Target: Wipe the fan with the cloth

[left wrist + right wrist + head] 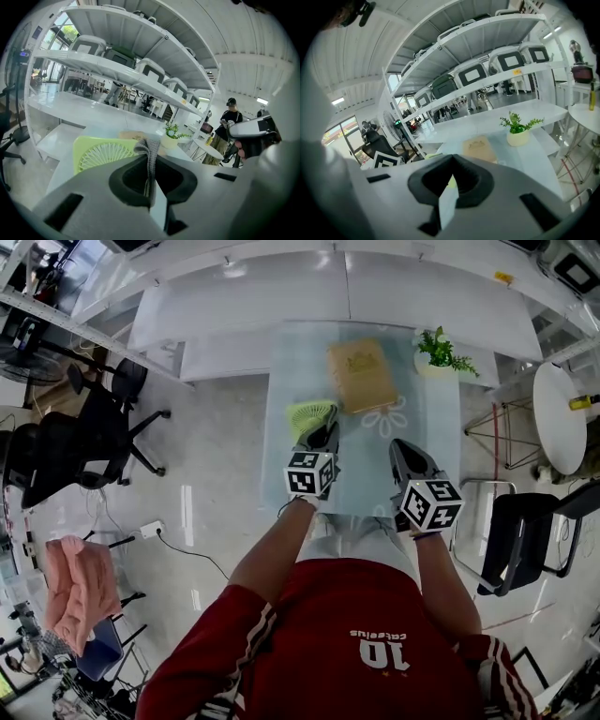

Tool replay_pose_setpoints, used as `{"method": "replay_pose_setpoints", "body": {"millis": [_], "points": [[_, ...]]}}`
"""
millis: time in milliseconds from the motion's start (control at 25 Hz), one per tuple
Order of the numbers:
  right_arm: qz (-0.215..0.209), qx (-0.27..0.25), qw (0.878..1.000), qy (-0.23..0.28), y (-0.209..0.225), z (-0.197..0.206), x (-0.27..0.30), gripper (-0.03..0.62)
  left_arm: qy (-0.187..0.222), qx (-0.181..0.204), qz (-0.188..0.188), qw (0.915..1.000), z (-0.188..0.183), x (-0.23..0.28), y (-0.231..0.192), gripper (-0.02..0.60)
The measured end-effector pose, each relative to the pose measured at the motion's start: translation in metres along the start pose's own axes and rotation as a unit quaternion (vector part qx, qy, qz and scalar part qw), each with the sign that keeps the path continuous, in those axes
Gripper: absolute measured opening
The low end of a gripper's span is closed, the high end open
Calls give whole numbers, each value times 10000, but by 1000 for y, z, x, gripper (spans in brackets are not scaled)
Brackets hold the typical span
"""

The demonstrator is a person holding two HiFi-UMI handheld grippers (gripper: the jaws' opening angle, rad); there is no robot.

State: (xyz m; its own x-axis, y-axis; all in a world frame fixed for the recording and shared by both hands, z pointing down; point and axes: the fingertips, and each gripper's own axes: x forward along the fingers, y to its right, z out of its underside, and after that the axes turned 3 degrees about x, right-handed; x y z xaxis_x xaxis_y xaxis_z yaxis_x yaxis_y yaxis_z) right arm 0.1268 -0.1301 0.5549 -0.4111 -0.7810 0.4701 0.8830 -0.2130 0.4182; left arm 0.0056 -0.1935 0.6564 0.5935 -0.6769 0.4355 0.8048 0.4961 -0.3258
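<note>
We are holding the left gripper [150,164] clenched on a grey cloth [149,147], which is sticking out past the fingertips as a narrow folded strip. The green fan [101,154] is sitting on the table [286,362] just beyond those fingertips and a little to their left; we cannot tell if the cloth is touching it. The right gripper [451,161] is closed with nothing between its fingers, well to the right of the fan. We are seeing one risk: nothing is steadying the fan, so a wiping push may slide it toward the book [361,376] or the plant [439,351]. The thin strip may also slip from the grip.
</note>
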Motion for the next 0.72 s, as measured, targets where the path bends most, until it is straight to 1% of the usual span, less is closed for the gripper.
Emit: {"method": "replay_pose_setpoints", "body": {"millis": [160, 440, 720], "points": [[2, -51, 10000, 80, -12, -3, -3, 5, 64, 103, -37, 9999, -4, -21, -12, 28], [-57, -115, 9998, 125, -32, 0, -2, 3, 141, 144, -252, 9995, -4, -57, -43, 28], [-132, -231, 9996, 70, -47, 4, 3, 4, 98, 75, -466, 9988, 10, -78, -68, 28]]}}
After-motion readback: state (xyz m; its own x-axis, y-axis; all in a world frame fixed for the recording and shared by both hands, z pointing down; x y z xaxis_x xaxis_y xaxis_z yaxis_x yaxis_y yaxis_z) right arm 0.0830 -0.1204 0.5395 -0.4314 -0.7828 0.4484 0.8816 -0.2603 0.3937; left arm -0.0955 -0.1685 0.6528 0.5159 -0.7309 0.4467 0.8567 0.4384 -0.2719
